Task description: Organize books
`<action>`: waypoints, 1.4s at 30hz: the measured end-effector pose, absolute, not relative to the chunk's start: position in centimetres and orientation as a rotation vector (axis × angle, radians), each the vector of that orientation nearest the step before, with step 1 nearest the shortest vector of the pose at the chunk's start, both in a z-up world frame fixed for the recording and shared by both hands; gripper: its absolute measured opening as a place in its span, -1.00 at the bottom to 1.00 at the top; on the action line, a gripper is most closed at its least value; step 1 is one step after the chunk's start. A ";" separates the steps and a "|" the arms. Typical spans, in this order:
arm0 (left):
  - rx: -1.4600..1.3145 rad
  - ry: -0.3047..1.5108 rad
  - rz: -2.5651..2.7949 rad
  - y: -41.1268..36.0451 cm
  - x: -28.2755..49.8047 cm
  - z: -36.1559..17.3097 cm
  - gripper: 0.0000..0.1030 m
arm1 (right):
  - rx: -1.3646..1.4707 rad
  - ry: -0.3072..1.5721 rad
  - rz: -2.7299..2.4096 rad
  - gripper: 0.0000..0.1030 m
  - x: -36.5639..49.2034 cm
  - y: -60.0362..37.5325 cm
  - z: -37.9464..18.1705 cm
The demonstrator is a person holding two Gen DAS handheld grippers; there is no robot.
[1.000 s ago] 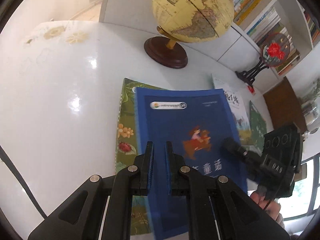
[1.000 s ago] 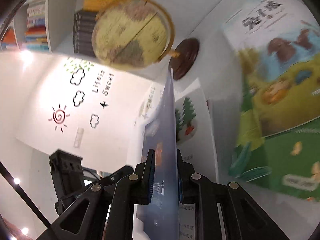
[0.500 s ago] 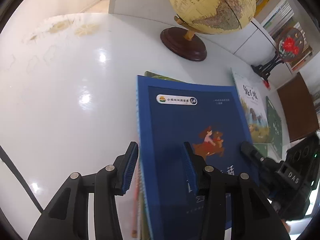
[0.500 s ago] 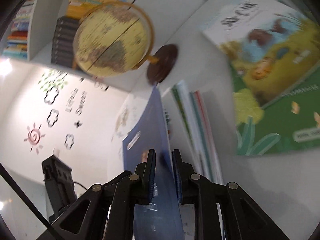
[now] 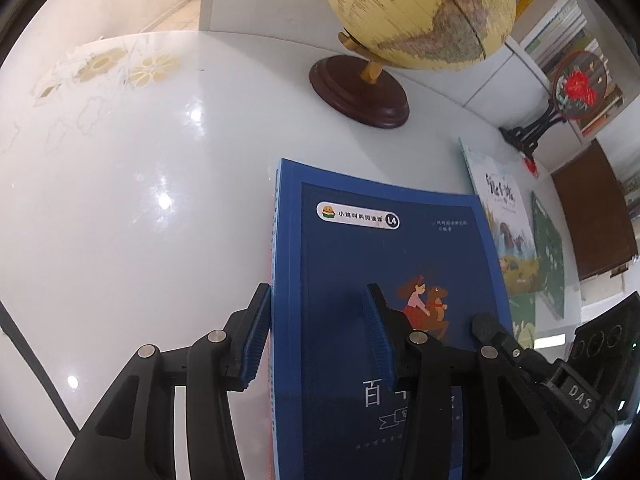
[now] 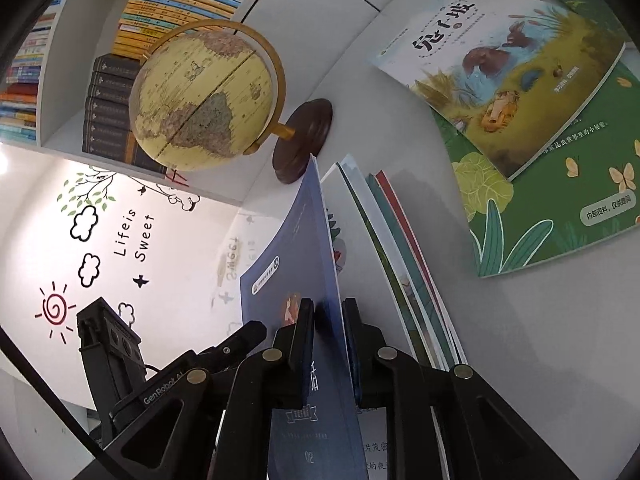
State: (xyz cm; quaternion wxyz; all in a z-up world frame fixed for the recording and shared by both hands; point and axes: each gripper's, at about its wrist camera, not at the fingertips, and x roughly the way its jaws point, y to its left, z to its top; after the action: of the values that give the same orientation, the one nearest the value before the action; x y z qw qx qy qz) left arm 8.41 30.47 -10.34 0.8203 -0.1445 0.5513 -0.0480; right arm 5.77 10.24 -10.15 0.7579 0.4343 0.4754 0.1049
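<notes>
Gripping the near edge of a thin dark blue paperback book (image 6: 296,264) with a girl and bear on its cover, the right gripper (image 6: 328,344) has both pads clamped on it. That book rests as the top of a small stack of thin picture books (image 6: 400,256) on the glossy white table (image 5: 120,200), its long axis running away from the fingers toward a yellow globe on a dark wooden base (image 5: 416,12). From the left gripper (image 5: 316,336), the jaws stand apart and hold nothing: one pad sits just beside the book's spine edge, the other over the cover. A green illustrated picture book (image 6: 540,184) lies farther right, another picture book overlapping it. For squaring the stack, the left gripper looks better placed
</notes>
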 end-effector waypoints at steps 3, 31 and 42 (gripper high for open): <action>-0.298 1.176 -0.105 30.5 8.6 -10.4 -0.18 | 0.969 1.030 0.229 -0.70 5.7 10.1 -10.4; -0.256 1.213 0.029 28.5 7.1 -10.2 0.11 | 0.408 1.410 0.329 0.37 1.9 11.8 -8.4; -0.143 1.120 -0.077 20.1 8.2 -6.5 0.33 | 0.540 1.146 0.289 0.36 3.7 -0.7 -5.9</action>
State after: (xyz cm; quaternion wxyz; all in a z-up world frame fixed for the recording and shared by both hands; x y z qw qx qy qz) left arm 8.17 20.09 -6.54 0.8441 -0.0677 0.5307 -0.0363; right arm 3.69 -0.73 -5.94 0.7963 0.2515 0.5334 0.1345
